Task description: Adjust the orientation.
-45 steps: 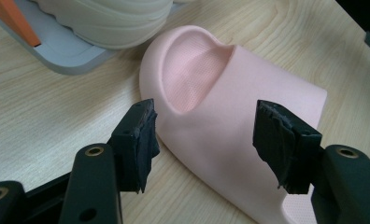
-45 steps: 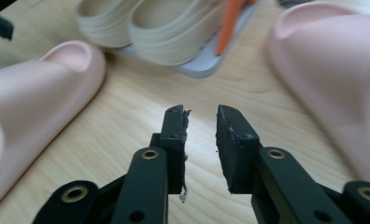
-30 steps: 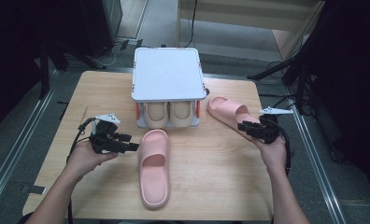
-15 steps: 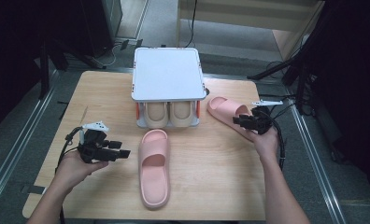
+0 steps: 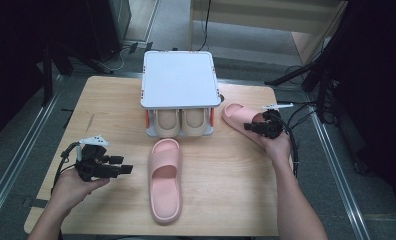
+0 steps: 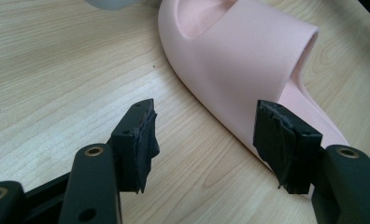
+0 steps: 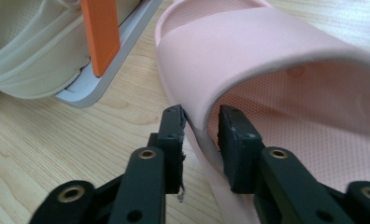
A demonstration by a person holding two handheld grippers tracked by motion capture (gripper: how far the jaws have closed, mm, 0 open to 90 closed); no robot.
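I have my right gripper at the far right of the table, and its jaws are nearly closed around the edge of the pink slipper that lies just right of the rack. In the right gripper view the gripper has one jaw outside the slipper and the other inside the foot opening, with the side of the strap pinched between them (the inner pad sits against the dimpled insole side). That slipper rests on the wood, close beside the white rack's base and its orange post, behind which a beige slipper is stowed.

My left gripper is over the near left part of the table, its jaws spread wide and holding nothing. In its own view the gripper hangs above bare wood, with the other pink slipper just beyond its right-hand jaw; I cannot tell whether that jaw touches the slipper's side.

From the high view, this second pink slipper lies lengthwise in the middle of the table, in front of the rack, which has a flat white top and a beige pair tucked on the shelf beneath.
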